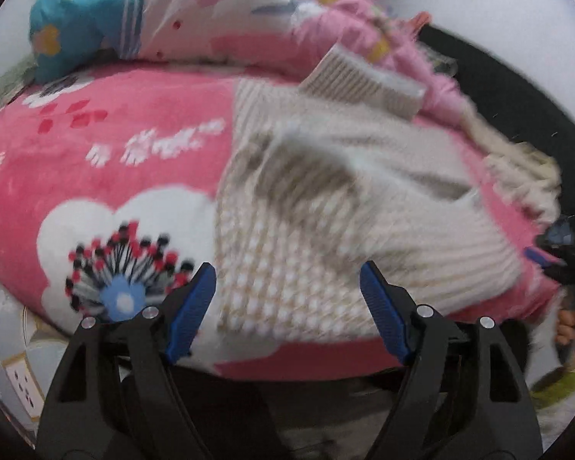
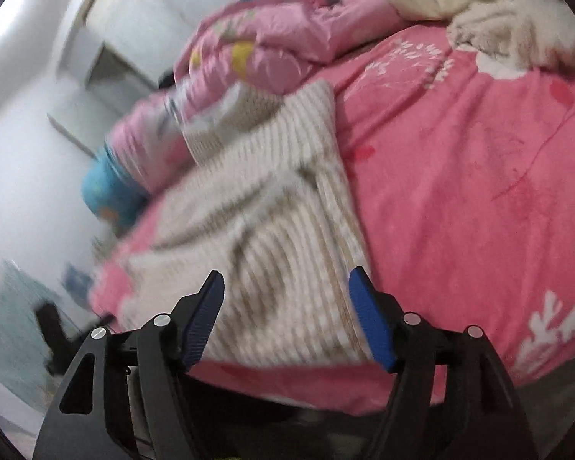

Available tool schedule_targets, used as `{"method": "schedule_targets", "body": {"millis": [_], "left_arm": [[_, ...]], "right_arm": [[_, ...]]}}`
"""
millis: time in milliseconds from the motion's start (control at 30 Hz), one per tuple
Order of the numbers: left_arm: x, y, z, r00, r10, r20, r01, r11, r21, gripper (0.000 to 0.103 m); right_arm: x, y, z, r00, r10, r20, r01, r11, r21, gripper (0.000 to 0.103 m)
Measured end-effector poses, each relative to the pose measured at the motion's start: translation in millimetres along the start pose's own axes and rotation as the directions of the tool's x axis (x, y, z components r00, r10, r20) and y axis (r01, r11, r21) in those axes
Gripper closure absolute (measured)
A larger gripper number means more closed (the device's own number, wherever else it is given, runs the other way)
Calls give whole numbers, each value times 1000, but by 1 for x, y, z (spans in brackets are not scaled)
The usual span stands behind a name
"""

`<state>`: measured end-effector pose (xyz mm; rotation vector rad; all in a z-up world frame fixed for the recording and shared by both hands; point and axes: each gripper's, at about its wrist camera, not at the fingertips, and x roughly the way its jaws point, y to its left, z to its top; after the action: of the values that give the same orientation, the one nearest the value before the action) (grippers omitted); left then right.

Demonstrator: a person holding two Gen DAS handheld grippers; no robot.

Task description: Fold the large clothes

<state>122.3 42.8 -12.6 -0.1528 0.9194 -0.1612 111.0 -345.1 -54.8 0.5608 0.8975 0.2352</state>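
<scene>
Blanket (image 1: pixel 142 161): bright pink plush, white blossom and sprig prints; covers the bed, filling the middle of both views.
Flower print (image 1: pixel 122 268): large white bloom, blue centre, red and black stamens; at 8 o'clock in the left view.
Quilt (image 1: pixel 226 11): pale pink, glossy, bunched; at 12 o'clock in the left view, 11 o'clock in the right.
Teal bundle (image 1: pixel 84 15): patterned fabric, at the quilt's end; 10 o'clock, left view.
Fluffy throw (image 2: pixel 513 27): cream, rumpled; 1 o'clock, right view.
Wall (image 2: pixel 27 122): white; 9 o'clock, right view.

No legible text, label, brand, number or sign in either view; white marks on the pink blanket (image 1: pixel 107 145) ahead: printed pattern, blurred, unreadable.
</scene>
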Motion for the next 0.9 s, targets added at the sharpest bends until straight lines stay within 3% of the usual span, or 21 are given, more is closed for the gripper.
{"method": "schedule_targets", "body": {"millis": [133, 167, 233, 267, 333, 367, 400, 433, 567, 667, 733, 767, 833, 900], "left_arm": [[31, 19, 5, 993, 117, -28, -119, 992, -48, 35], [38, 25, 8, 992, 120, -40, -123, 990, -63, 38], [50, 33, 11, 993, 95, -66, -100, 991, -83, 40], [54, 34, 13, 993, 88, -74, -95, 991, -91, 43], [53, 28, 16, 996, 68, -61, -72, 995, -69, 62], [53, 22, 18, 997, 47, -63, -50, 997, -51, 76], [52, 16, 19, 996, 60, -60, -62, 997, -34, 84], [50, 11, 21, 996, 72, -53, -73, 997, -13, 90], [-5, -6, 42, 996, 53, 78, -56, 998, 31, 94], [-28, -6, 46, 991, 72, 116, -80, 995, 60, 99], [-19, 4, 38, 992, 92, 84, -96, 994, 51, 99], [-2, 14, 30, 995, 94, 29, -95, 995, 38, 98], [31, 26, 20, 992, 107, -65, -105, 994, 25, 93], [38, 31, 11, 989, 137, -55, -136, 991, 19, 74]], "right_arm": [[30, -9, 9, 995, -91, -35, 90, 996, -29, 37], [40, -11, 12, 992, -115, -54, 113, 993, -34, 37], [55, -13, 13, 992, -90, -83, 87, 995, -39, 37], [60, -11, 14, 991, -96, -98, 92, 994, -53, 42], [61, -5, 15, 987, -126, -94, 118, 989, -87, 56], [58, -2, 17, 989, -117, -93, 108, 990, -95, 74], [55, 0, 19, 990, -108, -90, 99, 991, -94, 83], [50, 4, 22, 991, -111, -75, 103, 989, -103, 85], [0, 35, 36, 994, -94, 58, 103, 981, -162, 89], [-12, 33, 33, 990, -103, 92, 117, 981, -157, 89], [4, 17, 27, 990, -129, 57, 135, 983, -126, 89], [24, -2, 21, 989, -147, -9, 146, 985, -91, 86], [47, -26, 13, 982, -161, -103, 159, 987, -23, 75], [38, -31, 12, 990, -115, -79, 116, 993, 16, 68]]}}
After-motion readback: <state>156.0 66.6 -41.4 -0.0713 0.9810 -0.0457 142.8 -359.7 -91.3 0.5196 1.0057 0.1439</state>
